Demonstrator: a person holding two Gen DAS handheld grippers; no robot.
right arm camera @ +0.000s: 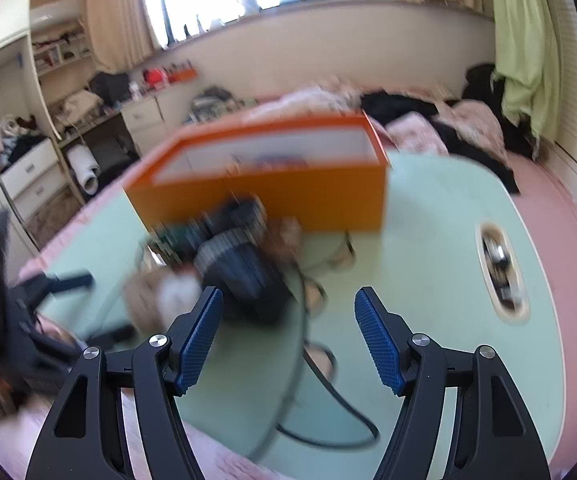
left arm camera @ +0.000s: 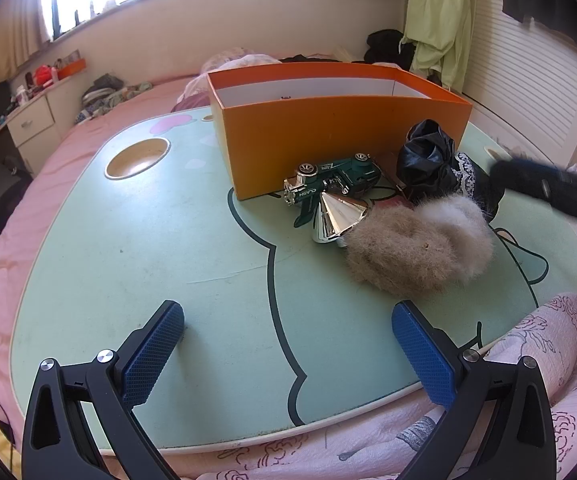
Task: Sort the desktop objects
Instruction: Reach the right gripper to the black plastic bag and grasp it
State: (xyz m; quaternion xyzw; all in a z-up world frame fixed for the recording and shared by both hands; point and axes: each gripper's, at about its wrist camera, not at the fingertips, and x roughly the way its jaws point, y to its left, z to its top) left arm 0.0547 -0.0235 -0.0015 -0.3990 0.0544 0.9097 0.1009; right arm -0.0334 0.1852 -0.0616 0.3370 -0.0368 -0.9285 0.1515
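Left wrist view: left gripper (left arm camera: 288, 356) spread, empty, hovering over the tabletop's (left arm camera: 128, 240) near edge. Orange box (left arm camera: 328, 136) toward the far edge, toy car (left arm camera: 336, 184), chrome cone (left arm camera: 338, 216), fluffy slippers (left arm camera: 416, 248) in front. Right gripper (right arm camera: 288, 336) half spread, nothing pinched; I'd slow down and centre on the black pouch (right arm camera: 244, 276) before squeezing.

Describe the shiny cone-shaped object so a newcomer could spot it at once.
Find the orange box on the green table. Before its near wall lies a small pile; the chrome cone sits between the green toy car and the fluffy beige pompom, the only mirror-bright piece.
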